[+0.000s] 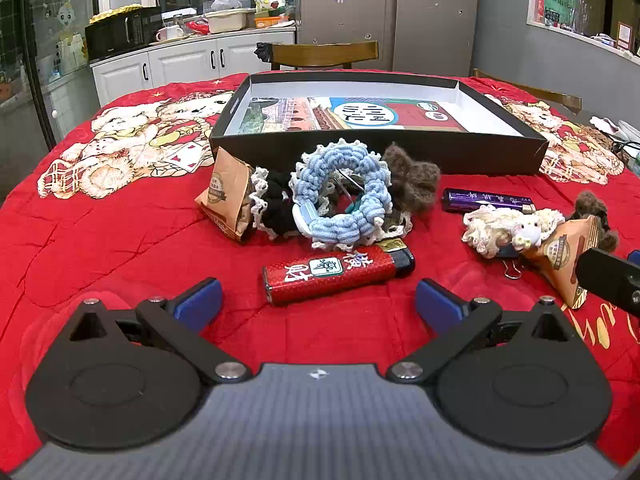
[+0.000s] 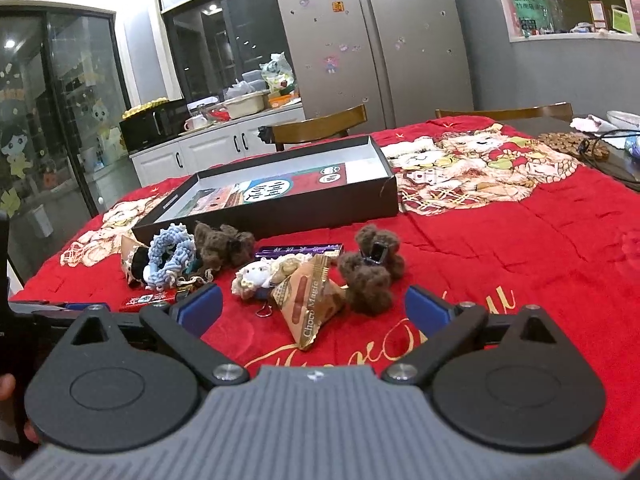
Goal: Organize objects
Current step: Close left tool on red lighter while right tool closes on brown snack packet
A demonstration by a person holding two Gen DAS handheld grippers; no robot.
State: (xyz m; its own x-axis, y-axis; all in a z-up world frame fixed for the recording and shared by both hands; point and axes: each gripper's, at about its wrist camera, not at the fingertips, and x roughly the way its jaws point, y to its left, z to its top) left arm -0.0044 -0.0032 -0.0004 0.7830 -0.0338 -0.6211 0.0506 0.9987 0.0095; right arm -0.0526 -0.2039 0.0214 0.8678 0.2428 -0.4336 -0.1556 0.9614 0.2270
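1. Left gripper [image 1: 318, 300] is hovering with jaws spread wide, gripping nothing; red lighter [image 1: 338, 271] is lying just ahead between its fingers
2. Right gripper [image 2: 313, 307] is also gaping fully, empty, with Choco Magic packet [image 2: 308, 304] sitting between its fingers
3. Blue crocheted scrunchie [image 1: 344, 196] is resting behind the lighter
4. Black shallow box [image 1: 376, 148] is sitting farthest on the red tablecloth [image 1: 120, 240]

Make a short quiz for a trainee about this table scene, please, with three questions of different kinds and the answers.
1. True or false: the left gripper holds the red lighter.
2. Which lies nearest the right gripper? A) blue scrunchie B) Choco Magic packet C) purple lighter
3. Fill in: the black box on the red cloth has no ____.

Key: 1 false; 2 B; 3 lid.
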